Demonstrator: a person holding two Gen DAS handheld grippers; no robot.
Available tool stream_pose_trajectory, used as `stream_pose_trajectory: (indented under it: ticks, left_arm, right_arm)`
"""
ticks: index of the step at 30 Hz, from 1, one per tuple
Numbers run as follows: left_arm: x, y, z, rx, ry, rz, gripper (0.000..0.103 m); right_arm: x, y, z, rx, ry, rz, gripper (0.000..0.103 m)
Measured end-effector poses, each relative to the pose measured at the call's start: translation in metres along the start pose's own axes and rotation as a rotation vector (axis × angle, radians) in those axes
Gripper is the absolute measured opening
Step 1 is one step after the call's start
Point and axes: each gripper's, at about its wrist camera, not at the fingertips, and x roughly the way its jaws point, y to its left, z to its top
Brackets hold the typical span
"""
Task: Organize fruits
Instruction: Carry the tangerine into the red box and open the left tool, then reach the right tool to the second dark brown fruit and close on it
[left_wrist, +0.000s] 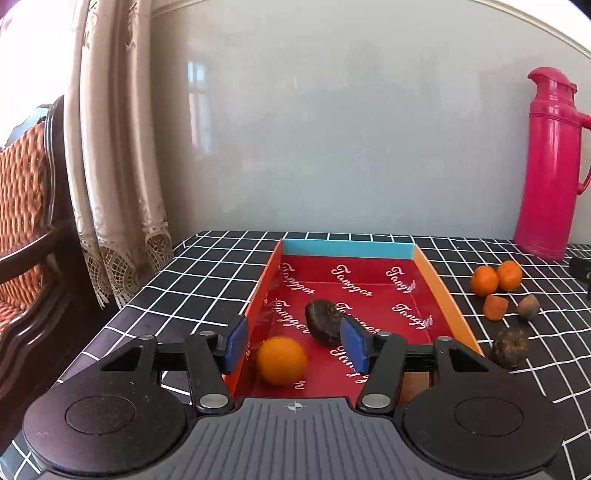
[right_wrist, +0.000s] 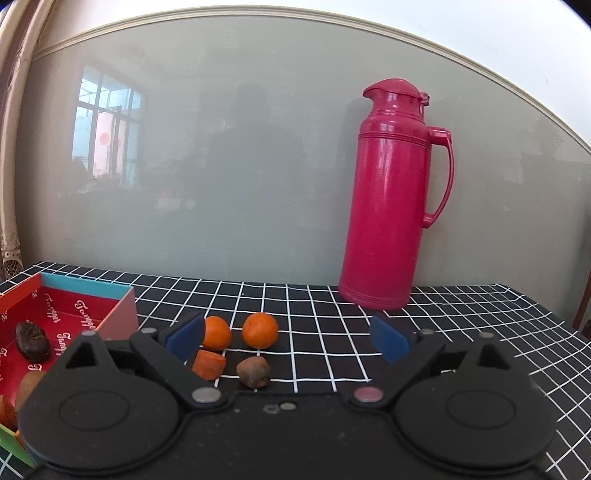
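A red-lined box (left_wrist: 347, 249) with a blue far wall lies on the checked cloth. In it are a dark brown fruit (left_wrist: 325, 325) and a blurred orange (left_wrist: 282, 360). My left gripper (left_wrist: 295, 345) is over the box's near end, open; the orange lies between its blue pads, touching neither. Right of the box lie two oranges (left_wrist: 496, 278), an orange piece (left_wrist: 495, 306), a small brown fruit (left_wrist: 528, 306) and a dark fruit (left_wrist: 511, 347). My right gripper (right_wrist: 288, 339) is open, with two oranges (right_wrist: 259, 329), the orange piece (right_wrist: 208, 363) and a brown fruit (right_wrist: 253, 371) just ahead between its fingers.
A tall pink thermos (right_wrist: 391, 203) stands against the grey wall at the back right. A curtain (left_wrist: 122, 184) and a wooden chair (left_wrist: 33, 221) are beyond the table's left edge. The box (right_wrist: 122, 310) is left of the right gripper. A black object (left_wrist: 581, 267) sits at the far right.
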Motion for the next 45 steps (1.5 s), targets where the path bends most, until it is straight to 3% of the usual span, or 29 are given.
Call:
stream_pose_trajectory:
  ticks: [5,7,8,17,22,29,42,45]
  left_arm:
    - [-0.004,-0.001,0.002,0.001,-0.015,0.001,0.060]
    - [-0.005,0.000,0.002,0.000,-0.027,0.001,0.075]
    - [-0.006,0.000,0.003,0.003,-0.037,0.009,0.076]
    - [-0.004,0.003,0.003,0.000,-0.040,0.023,0.077]
    - [-0.006,0.010,0.003,-0.019,-0.068,0.053,0.096]
    - [-0.004,0.017,0.003,-0.035,-0.070,0.061,0.098]
    - [0.002,0.033,0.002,-0.044,-0.052,0.078,0.099]
    - [0.001,0.035,0.001,-0.048,-0.053,0.081,0.099]
  right_arm:
    - [0.001,0.008,-0.003,-0.054,0.018,0.028,0.096]
    - [0.002,0.011,-0.005,-0.075,0.030,0.048,0.096]
    - [0.002,0.012,-0.006,-0.084,0.034,0.058,0.096]
    - [0.009,0.026,-0.015,-0.125,0.103,0.171,0.096]
    - [0.016,0.029,-0.020,-0.105,0.150,0.229,0.095]
    - [0.025,0.038,-0.026,-0.132,0.188,0.228,0.093]
    - [0.042,0.060,-0.038,-0.197,0.279,0.248,0.060]
    - [0.045,0.064,-0.040,-0.198,0.298,0.255,0.057]
